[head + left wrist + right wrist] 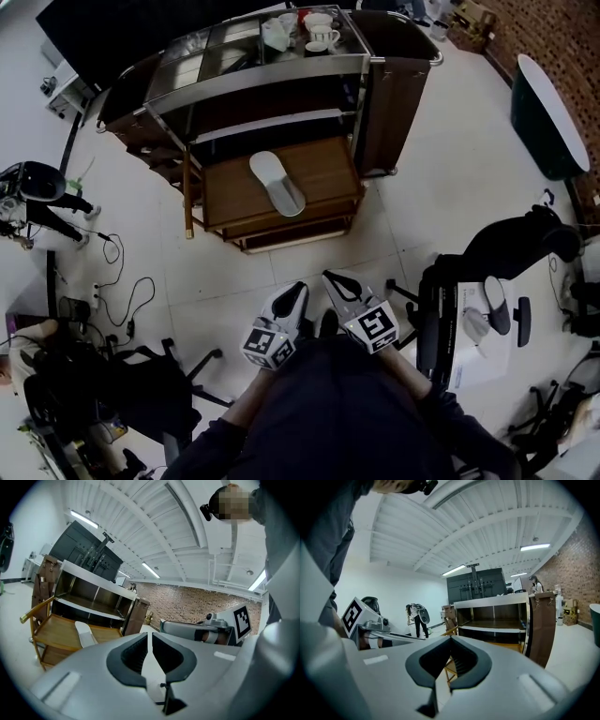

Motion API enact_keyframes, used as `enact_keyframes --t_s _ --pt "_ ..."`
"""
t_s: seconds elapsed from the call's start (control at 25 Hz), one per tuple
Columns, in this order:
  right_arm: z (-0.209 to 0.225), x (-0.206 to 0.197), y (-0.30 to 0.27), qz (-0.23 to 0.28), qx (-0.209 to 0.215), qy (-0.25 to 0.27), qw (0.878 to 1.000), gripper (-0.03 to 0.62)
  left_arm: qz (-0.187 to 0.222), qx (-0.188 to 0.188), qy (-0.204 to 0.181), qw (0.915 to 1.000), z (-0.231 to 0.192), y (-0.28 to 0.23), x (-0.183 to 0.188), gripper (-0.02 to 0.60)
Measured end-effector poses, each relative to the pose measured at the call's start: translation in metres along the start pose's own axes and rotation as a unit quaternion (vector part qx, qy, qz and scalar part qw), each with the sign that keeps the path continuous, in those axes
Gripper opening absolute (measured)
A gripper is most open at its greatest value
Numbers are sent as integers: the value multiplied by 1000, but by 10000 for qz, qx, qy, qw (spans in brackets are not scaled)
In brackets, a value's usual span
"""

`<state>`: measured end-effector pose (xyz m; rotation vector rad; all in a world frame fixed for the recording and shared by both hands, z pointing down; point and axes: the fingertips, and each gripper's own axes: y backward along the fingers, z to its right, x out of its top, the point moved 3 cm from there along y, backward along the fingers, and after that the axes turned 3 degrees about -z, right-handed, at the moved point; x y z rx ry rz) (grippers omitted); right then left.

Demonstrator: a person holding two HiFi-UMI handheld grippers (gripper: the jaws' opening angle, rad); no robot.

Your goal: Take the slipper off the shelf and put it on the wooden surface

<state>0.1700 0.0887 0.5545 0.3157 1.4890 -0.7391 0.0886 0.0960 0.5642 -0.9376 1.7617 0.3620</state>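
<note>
Head view: slipper [277, 183] on wooden surface [328, 173], twelve o'clock. Your left gripper [293, 296] is barely ajar, your right gripper [337, 285] closed, both empty. Risk: reaching again could nudge it off.

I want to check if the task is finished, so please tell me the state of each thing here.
slipper: lying flat on the wooden surface, not held
left gripper: jaws a slit apart, empty, near the person's body
right gripper: jaws shut, empty, near the person's body
cups: standing on the cart's steel top
second slipper: lying on a white sheet at the right
</note>
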Motion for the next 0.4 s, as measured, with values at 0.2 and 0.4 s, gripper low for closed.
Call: enact_keyframes --t_s 0.2,0.4 --pt "-1 6 -3 -53 328 204 9992 0 47 -166 -122 9998 6 -3 7 49" --pt "8 8 -8 9 738 257 9969 0 110 -180 -233 9995 5 -9 13 49"
